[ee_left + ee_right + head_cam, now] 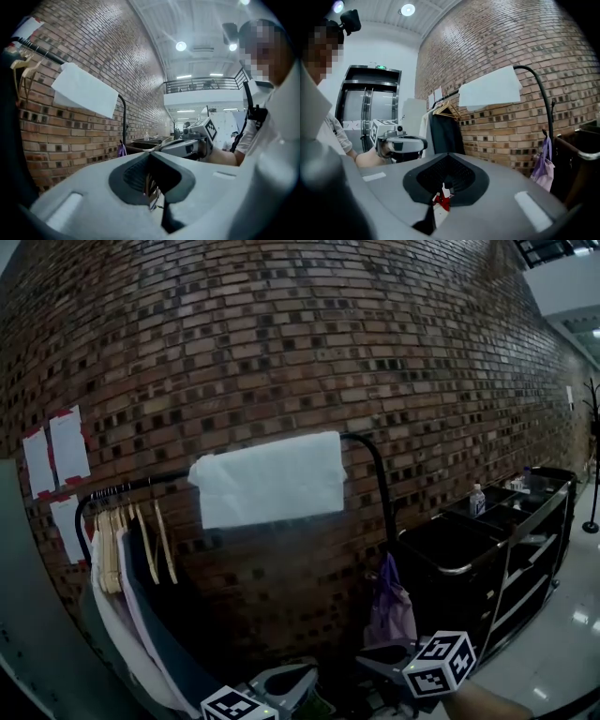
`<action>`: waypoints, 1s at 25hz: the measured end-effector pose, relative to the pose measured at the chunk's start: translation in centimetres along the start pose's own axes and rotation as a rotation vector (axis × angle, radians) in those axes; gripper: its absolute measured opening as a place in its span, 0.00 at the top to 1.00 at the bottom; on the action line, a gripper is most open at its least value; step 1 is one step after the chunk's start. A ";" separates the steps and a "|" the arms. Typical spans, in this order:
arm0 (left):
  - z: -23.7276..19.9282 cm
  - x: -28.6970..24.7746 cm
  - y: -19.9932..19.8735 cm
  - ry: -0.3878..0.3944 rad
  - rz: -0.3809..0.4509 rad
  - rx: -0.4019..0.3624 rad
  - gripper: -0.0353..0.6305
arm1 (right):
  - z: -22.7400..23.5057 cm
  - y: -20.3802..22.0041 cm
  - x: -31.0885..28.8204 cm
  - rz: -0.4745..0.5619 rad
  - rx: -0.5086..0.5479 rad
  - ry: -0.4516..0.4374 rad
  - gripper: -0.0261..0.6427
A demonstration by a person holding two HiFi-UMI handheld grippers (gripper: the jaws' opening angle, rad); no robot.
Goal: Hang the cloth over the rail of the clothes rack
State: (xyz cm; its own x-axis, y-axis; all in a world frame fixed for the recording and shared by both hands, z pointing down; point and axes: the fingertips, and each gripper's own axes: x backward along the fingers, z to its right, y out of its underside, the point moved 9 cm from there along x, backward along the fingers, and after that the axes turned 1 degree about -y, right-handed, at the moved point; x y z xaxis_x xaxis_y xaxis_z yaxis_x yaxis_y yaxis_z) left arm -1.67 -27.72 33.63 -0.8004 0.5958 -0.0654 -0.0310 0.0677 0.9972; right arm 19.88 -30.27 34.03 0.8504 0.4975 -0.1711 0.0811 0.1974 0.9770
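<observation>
A white cloth [269, 479] hangs draped over the black top rail [141, 486] of the clothes rack, in front of the brick wall. Both grippers are low at the bottom of the head view, well below the cloth and apart from it. My left gripper [286, 682] is shut with nothing between its jaws. My right gripper [380, 659] is also shut and empty. The left gripper view shows the cloth [84, 89] up to the left and the right gripper [197, 140] beside it. In the right gripper view the cloth [490, 89] is on the rail, with the left gripper [401, 143] at the left.
Wooden hangers and clothes [122, 559] fill the rack's left end. A purple bag [389, 606] hangs by the rack's right post. At the right stands a black cart [469, 563] with a bottle [477, 500] on it. Paper sheets [56, 451] are taped to the wall.
</observation>
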 end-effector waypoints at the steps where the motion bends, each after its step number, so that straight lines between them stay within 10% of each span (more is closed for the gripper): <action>1: 0.7 0.5 0.3 0.004 -0.006 0.004 0.94 | -0.7 0.6 0.5 -0.001 -0.003 0.014 0.96; 25: 14.1 16.6 4.6 0.049 -0.104 0.048 0.94 | -22.8 6.6 5.9 0.001 -0.042 0.054 0.96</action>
State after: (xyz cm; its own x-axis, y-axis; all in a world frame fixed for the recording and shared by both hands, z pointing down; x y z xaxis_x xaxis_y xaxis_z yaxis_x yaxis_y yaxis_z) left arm -6.64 -6.26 36.68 -0.8228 0.5439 -0.1649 -0.0870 0.1661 0.9823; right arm 13.56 -6.75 36.55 0.8212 0.5422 -0.1780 0.0575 0.2318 0.9711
